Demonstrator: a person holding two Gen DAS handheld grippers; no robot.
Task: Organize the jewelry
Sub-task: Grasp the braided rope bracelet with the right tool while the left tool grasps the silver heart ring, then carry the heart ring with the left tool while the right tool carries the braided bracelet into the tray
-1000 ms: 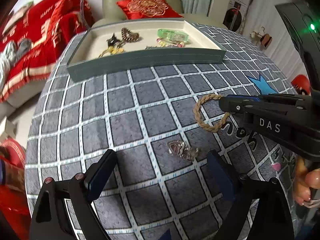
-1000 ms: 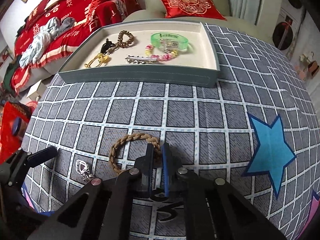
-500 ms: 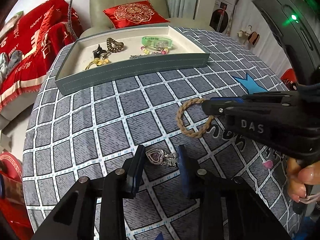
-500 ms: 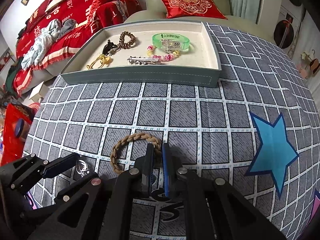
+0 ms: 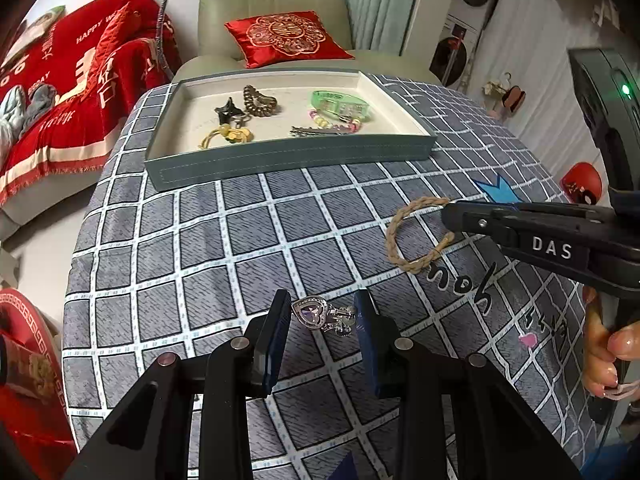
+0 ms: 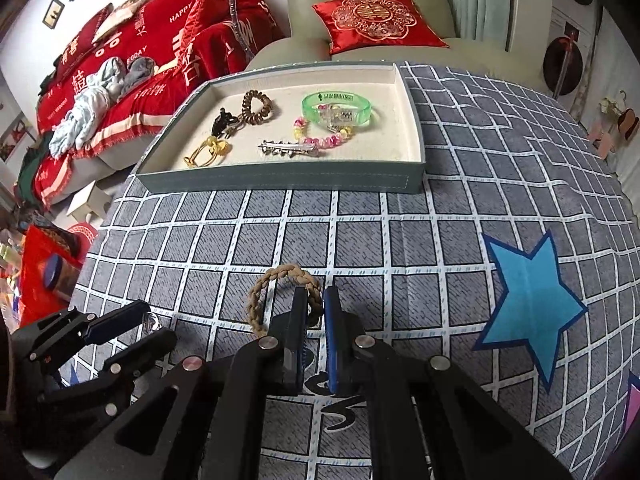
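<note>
Left gripper (image 5: 322, 316) clamped on the heart pendant (image 5: 314, 313): silver piece with a purple heart stone and a small clasp end, spanning the gap between both blue pads, looks just clear of the checked cloth (image 5: 200, 248). Right gripper (image 6: 315, 308) pinched tight on the braided rope bracelet (image 6: 280, 284); jaws nearly touching, gripping the loop's near-right side, rest of the loop sticking out ahead and to the left over the cloth. In the left wrist view the same bracelet (image 5: 412, 236) hangs off the right gripper's tip, well right of the pendant. Grey tray (image 6: 280, 182) sits at the far side of the table, cream lining, already holding a green bangle (image 6: 338, 108), a pink and yellow bead bracelet (image 6: 320, 138), a silver hair clip (image 6: 288, 148), a brown coil hair tie (image 6: 258, 106), a black clip (image 6: 224, 122) and a yellow piece (image 6: 208, 152). A hand (image 5: 604, 356) shows at the right edge on the right gripper's handle.
</note>
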